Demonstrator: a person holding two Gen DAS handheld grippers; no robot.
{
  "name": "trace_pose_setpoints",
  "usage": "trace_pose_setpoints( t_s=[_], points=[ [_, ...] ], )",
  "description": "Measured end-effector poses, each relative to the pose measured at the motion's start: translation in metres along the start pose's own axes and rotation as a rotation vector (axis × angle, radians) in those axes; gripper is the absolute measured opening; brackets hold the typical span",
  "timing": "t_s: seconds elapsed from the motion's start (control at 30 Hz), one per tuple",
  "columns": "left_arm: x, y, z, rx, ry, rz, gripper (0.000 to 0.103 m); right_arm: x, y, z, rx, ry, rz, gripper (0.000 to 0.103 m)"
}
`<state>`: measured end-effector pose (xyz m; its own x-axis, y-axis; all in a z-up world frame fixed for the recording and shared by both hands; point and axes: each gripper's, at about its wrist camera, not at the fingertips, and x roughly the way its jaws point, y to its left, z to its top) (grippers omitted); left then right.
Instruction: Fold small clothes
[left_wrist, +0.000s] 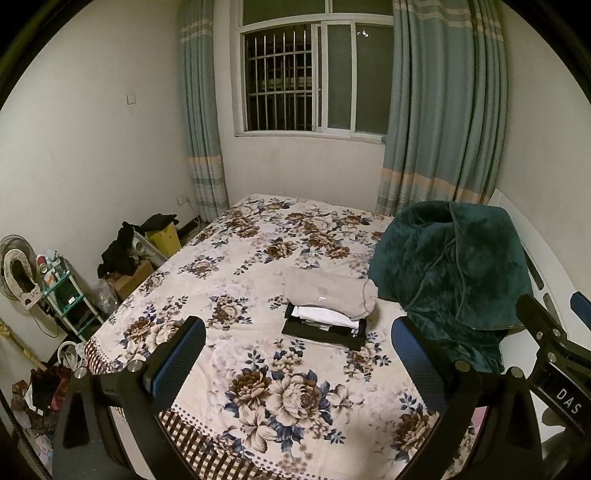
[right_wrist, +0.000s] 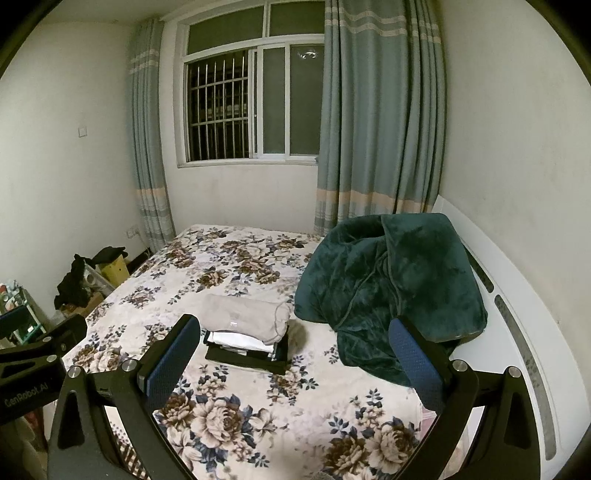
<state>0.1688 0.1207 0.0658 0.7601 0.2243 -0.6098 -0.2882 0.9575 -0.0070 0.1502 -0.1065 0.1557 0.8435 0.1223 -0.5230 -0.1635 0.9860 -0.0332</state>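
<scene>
A stack of folded clothes (left_wrist: 328, 306) lies in the middle of the floral bed (left_wrist: 258, 387), with a beige piece on top, white ones under it and black at the bottom. It also shows in the right wrist view (right_wrist: 247, 328). My left gripper (left_wrist: 299, 350) is open and empty, held above the bed's near end, short of the stack. My right gripper (right_wrist: 295, 354) is open and empty, also held back from the stack. The right gripper shows at the right edge of the left wrist view (left_wrist: 554, 350).
A dark green plush blanket (right_wrist: 391, 291) is heaped on the bed's right side beside the stack, against the white headboard (right_wrist: 517, 332). Boxes, dark clothes and a small shelf (left_wrist: 62, 291) crowd the floor left of the bed. A window and curtains are behind.
</scene>
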Motion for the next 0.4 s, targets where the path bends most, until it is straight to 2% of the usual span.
trace_pose_setpoints(
  t_s=[0.4],
  points=[
    [-0.0072, 0.0039, 0.0022, -0.014, -0.016, 0.026, 0.103, -0.0006, 0.0003, -0.0033, 0.001, -0.002, 0.001, 0.103]
  ],
)
